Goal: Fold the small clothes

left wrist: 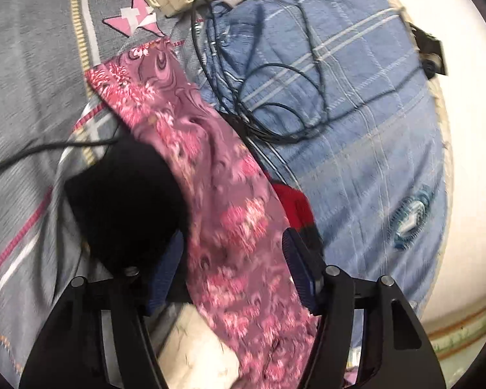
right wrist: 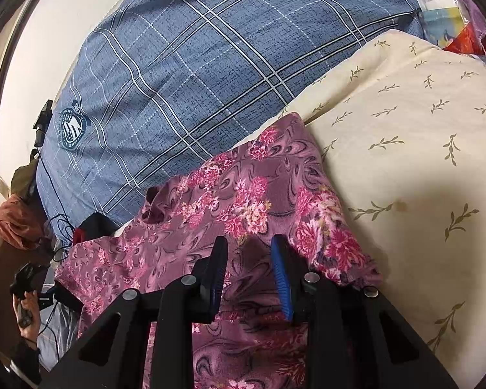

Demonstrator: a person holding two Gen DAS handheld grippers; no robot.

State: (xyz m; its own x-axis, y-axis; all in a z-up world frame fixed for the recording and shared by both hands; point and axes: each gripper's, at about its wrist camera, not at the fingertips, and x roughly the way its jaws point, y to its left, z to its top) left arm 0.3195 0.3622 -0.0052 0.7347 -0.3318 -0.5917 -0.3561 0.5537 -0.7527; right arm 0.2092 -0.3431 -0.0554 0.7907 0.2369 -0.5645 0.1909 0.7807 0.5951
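- the bed is the work surface: a grey striped sheet, with a big blue plaid pillow and a cream leaf-print pillow against a white wall.
- the pink floral garment lies rumpled across the bed, its upper edge touching both pillows; no neat fold shows, so folding looks barely begun.
- a black garment lies half under it and a red piece peeks out beside it, both unfolded.
- black cables trail over the blue pillow.
- the left gripper has its jaws spread, the floral cloth running between them, not pinched.
- the right gripper is likewise released, jaws apart over the cloth.
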